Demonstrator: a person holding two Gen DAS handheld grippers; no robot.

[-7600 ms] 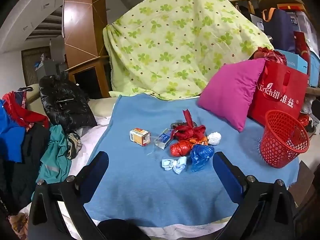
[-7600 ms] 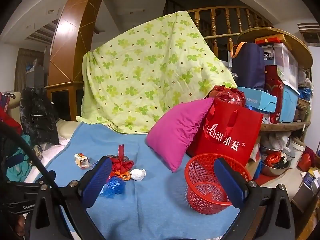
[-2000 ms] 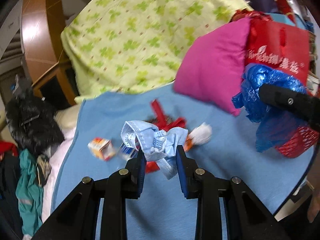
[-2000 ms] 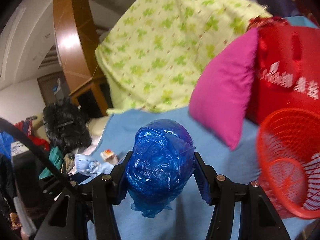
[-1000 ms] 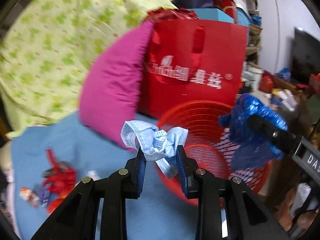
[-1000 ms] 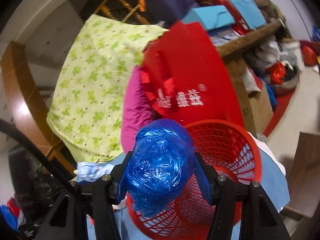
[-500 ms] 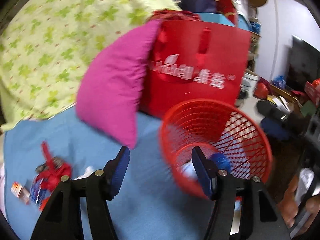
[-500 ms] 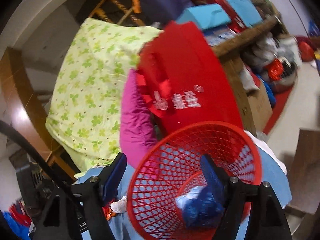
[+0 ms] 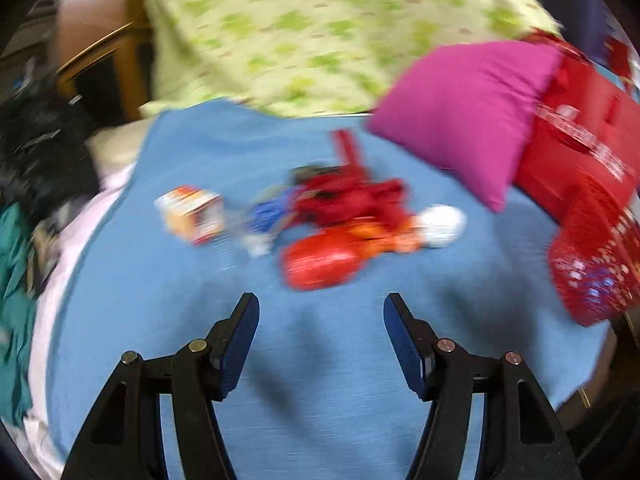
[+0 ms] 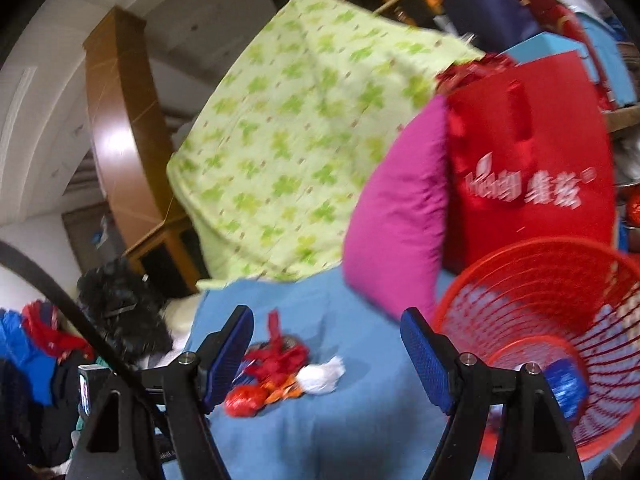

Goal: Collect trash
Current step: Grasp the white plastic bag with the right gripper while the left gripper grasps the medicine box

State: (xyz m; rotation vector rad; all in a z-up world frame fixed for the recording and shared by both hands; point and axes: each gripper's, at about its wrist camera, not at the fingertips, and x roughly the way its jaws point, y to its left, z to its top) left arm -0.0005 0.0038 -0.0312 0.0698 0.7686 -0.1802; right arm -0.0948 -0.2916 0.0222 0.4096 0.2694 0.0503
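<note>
With both jaws spread and empty, the left gripper (image 9: 320, 336) should straddle the red wad (image 9: 320, 260) in the trash pile on the blue blanket (image 9: 160, 280), while the right gripper (image 10: 326, 344) waits beside the red basket (image 10: 560, 264).

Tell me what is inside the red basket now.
Inside the red basket, a crumpled blue bag lies near the bottom. The right gripper covers part of the inside, so I cannot tell what else is there.
</note>
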